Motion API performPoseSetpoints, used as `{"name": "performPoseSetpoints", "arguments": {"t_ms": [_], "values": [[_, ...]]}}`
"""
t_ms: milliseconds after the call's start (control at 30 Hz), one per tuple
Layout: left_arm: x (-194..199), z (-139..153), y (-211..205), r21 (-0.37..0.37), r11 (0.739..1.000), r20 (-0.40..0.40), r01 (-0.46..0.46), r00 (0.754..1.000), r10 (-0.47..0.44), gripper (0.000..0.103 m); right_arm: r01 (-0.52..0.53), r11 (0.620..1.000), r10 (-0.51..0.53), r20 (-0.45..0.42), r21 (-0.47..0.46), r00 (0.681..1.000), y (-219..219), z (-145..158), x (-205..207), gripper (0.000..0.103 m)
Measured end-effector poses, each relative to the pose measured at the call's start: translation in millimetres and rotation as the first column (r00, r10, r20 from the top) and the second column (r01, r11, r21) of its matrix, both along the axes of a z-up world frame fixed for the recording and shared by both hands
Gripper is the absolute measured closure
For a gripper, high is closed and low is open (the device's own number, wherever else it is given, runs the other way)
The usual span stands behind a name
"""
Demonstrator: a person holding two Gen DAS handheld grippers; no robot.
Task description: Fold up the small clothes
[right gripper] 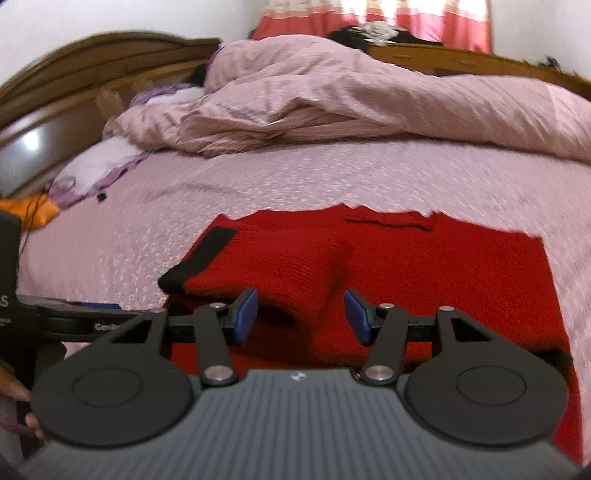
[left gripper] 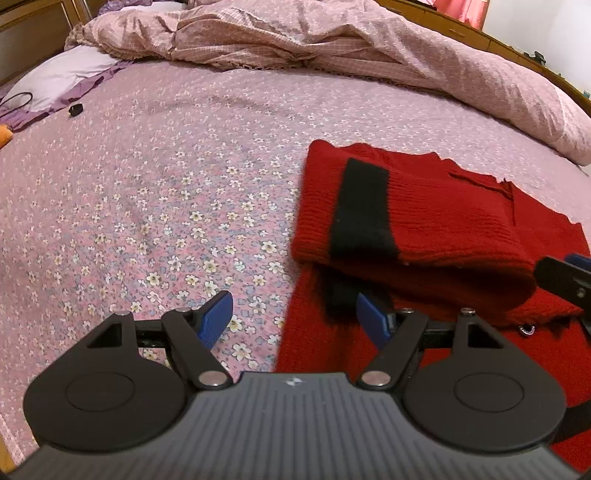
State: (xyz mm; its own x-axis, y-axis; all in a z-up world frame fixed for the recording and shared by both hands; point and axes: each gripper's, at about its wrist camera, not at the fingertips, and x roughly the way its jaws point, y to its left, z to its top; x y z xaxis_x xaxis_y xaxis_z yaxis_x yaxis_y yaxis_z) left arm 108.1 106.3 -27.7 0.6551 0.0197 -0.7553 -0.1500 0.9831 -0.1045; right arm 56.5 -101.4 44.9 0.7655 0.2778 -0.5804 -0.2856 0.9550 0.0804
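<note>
Red knitted sweater [left gripper: 424, 221] with black-banded sleeve [left gripper: 364, 206] lying part-folded on the flowered pink bedspread [left gripper: 166, 192], both left gripper [left gripper: 295, 314] and right gripper [right gripper: 301, 314] hovering released, probably needing the far sleeve folded next.

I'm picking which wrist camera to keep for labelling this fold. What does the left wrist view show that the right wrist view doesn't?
Only the left wrist view: the left gripper open over the sweater's left edge, the floral print of the bedsheet sharp, and a small black object near the pillow.

Only the right wrist view: the right gripper open above the folded sleeve, the wooden headboard, red curtains, and the sweater's far right edge.

Both: the red sweater with its black cuff band, and the crumpled pink quilt.
</note>
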Motion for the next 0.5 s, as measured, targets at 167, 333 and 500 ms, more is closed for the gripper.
{"name": "performPoseSetpoints", "arguments": {"t_ms": [167, 333, 500], "values": [[5, -5, 3, -0.006, 1.0, -0.008, 0.003, 1.0, -0.003, 0.025, -0.075, 0.994, 0.076, 0.013, -0.084, 0.997, 26, -3, 10, 0.049], [8, -7, 5, -0.01, 1.0, -0.009, 0.006, 1.0, -0.006, 0.025, -0.137, 0.972, 0.141, 0.009, -0.189, 0.99, 49, -12, 14, 0.049], [9, -8, 6, -0.015, 1.0, -0.007, 0.008, 1.0, -0.008, 0.025, -0.148, 0.924, 0.169, 0.029, -0.354, 0.985, 64, -24, 14, 0.049]]}}
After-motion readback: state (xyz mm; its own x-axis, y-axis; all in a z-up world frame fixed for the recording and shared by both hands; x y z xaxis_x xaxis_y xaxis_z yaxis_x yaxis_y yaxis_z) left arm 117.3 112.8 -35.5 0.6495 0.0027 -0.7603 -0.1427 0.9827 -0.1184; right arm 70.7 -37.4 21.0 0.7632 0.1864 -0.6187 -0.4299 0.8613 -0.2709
